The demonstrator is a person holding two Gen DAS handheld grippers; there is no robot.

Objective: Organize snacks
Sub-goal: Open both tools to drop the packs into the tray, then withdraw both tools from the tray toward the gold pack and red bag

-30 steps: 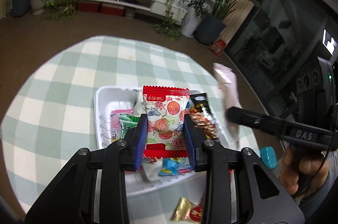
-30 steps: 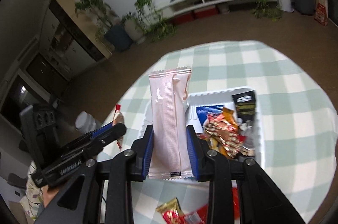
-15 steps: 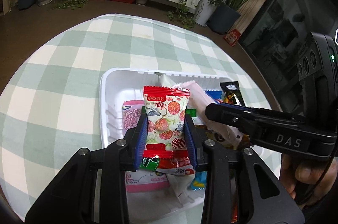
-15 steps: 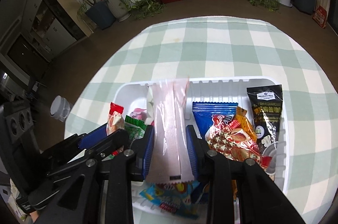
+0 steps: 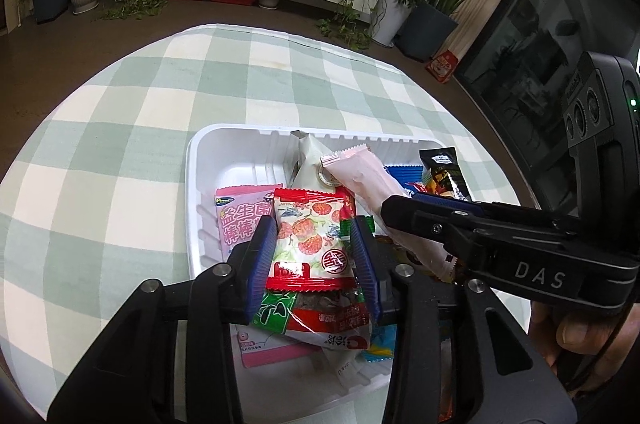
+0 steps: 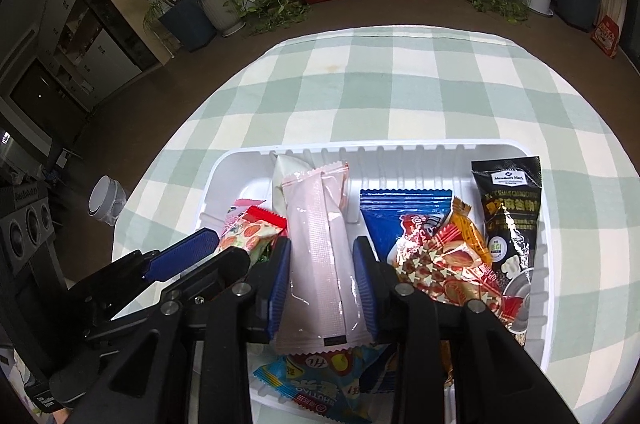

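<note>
Jaws opening, left gripper (image 5: 314, 248) around glossy red-edged packet (image 5: 310, 240)

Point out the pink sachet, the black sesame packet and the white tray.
pink sachet (image 6: 320, 248), right wrist view, middle of the wrapper.
black sesame packet (image 6: 510, 212), right wrist view, printed front.
white tray (image 5: 236, 152), left wrist view, bare inner wall at far left corner.

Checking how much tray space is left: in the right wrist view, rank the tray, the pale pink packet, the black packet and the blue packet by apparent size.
1. Tray, clearly largest.
2. Pale pink packet, though it sits nearest the camera, between the right gripper's fingers, so it is likely exaggerated.
3. Black packet.
4. Blue packet, partly covered by other snacks, so its rank against the black one is unsure.
</note>
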